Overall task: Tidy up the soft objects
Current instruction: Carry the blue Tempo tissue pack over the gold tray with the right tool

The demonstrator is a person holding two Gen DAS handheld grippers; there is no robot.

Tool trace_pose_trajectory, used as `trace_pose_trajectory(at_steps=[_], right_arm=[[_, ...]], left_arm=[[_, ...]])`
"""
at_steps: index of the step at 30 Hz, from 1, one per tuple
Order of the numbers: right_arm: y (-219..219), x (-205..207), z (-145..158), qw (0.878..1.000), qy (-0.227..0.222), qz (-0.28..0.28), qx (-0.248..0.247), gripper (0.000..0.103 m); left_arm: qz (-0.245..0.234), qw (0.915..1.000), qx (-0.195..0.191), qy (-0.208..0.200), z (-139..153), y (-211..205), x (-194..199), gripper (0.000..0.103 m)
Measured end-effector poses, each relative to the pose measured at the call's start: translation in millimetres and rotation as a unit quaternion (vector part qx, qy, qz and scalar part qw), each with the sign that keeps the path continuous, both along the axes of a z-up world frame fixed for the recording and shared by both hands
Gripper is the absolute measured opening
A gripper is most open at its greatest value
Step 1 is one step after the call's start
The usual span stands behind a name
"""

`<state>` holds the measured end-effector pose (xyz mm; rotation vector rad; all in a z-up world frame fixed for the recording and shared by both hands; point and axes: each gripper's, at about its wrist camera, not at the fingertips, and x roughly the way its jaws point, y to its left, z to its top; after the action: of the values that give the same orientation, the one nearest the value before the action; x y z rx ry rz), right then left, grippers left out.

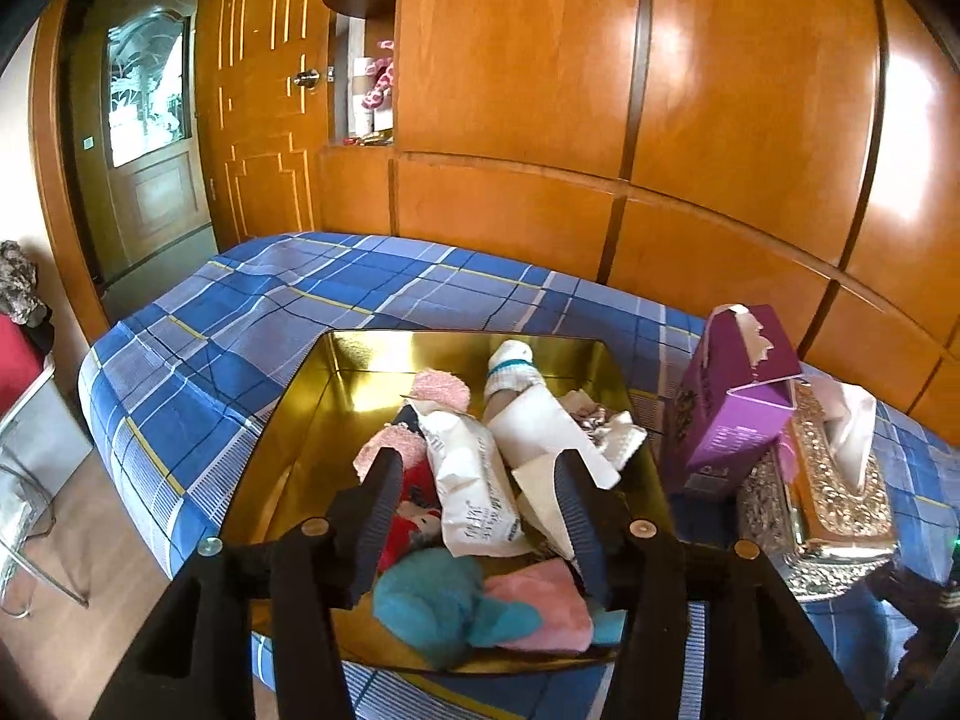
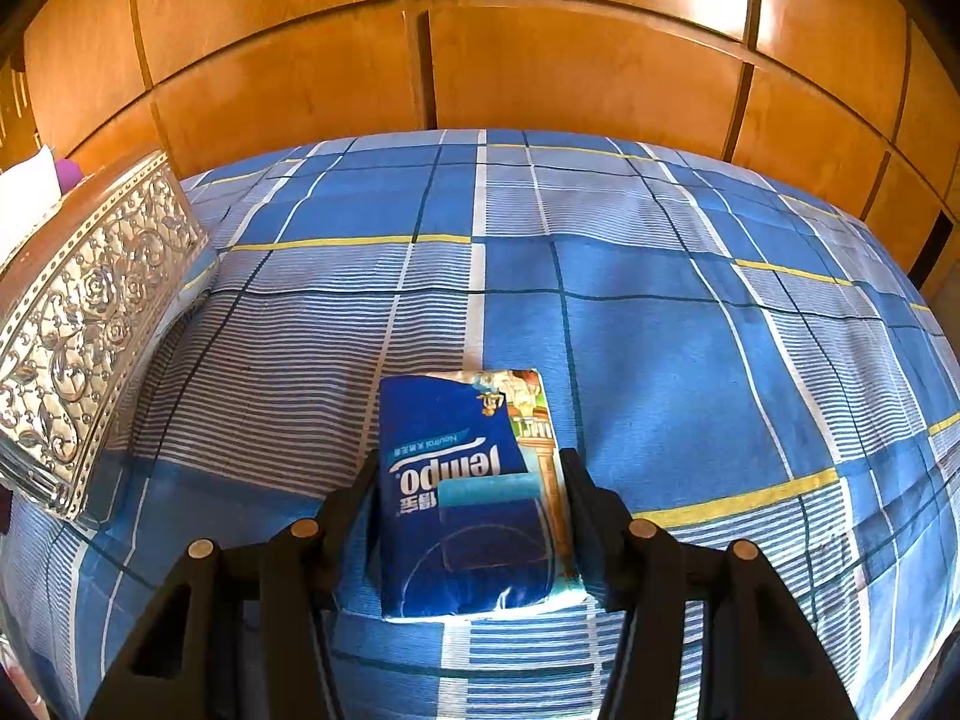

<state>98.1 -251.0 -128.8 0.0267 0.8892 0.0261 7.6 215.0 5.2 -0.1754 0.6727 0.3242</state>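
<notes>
Bed: plaid sheet [image 2: 660,312] is being backed by wood panelling.
Left gripper [image 1: 480,516]: is being held open, empty, above gold tray [image 1: 312,420].
Right gripper [image 2: 474,516]: Tempo tissue pack [image 2: 462,492] is being clamped.

Glossy orange-brown wooden wall panels [image 1: 750,120] rise behind my bed with its blue plaid cotton sheet [image 1: 252,324], catching bright glare. A panelled wooden door [image 1: 258,120] stands left, above pale wood flooring [image 1: 90,540].

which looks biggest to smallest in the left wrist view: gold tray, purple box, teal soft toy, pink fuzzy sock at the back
1. gold tray
2. purple box
3. teal soft toy, though nearness to the camera inflates it
4. pink fuzzy sock
</notes>
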Motion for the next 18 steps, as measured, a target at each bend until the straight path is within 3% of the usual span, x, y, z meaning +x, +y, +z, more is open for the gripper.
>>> trace_pose_trajectory(at_steps=[18], right_arm=[[9.1,19.0,8.7,1.000,0.026,-0.011,0.006,0.053]], left_arm=[[-0.049,0.9971,0.058,0.001,1.3,-43.2,-17.4,0.057]])
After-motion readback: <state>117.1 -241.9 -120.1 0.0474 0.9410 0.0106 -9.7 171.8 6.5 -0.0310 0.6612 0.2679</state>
